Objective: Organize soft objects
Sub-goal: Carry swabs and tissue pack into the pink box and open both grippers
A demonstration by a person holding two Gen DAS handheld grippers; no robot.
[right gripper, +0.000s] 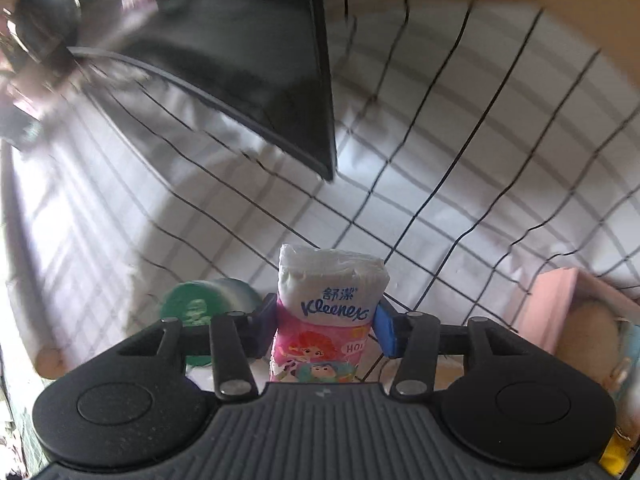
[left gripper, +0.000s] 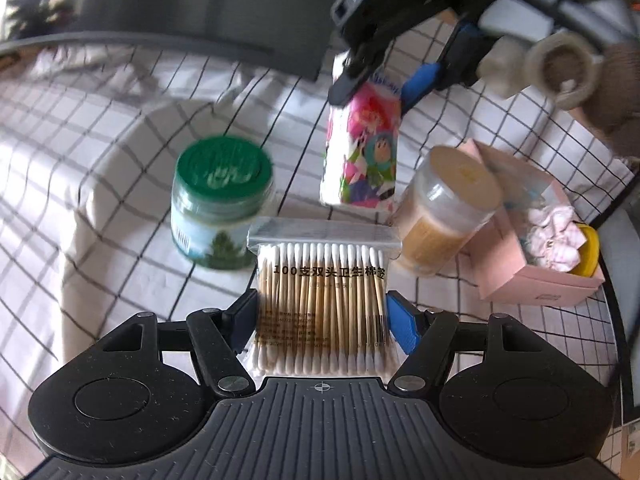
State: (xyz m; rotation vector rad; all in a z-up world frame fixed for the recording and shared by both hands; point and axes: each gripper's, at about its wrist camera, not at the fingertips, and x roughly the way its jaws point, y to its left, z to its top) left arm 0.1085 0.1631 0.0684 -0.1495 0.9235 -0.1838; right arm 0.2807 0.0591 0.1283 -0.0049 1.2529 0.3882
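My left gripper (left gripper: 322, 312) is shut on a clear bag of cotton swabs (left gripper: 322, 280), held between its fingers. My right gripper (right gripper: 326, 324) is shut on a Kleenex tissue pack (right gripper: 326, 320) with a pink cartoon print. In the left wrist view the right gripper (left gripper: 380, 84) holds that tissue pack (left gripper: 360, 148) upright in the air above the checked cloth, just beyond the swab bag.
A green-lidded jar (left gripper: 220, 204) stands left on the checked cloth (left gripper: 100, 160). A clear toothpick tub (left gripper: 444, 208) leans right of the swabs. A pink box (left gripper: 532, 236) with soft items and a yellow lid (left gripper: 588, 252) sits far right. A dark monitor (right gripper: 256, 60) stands behind.
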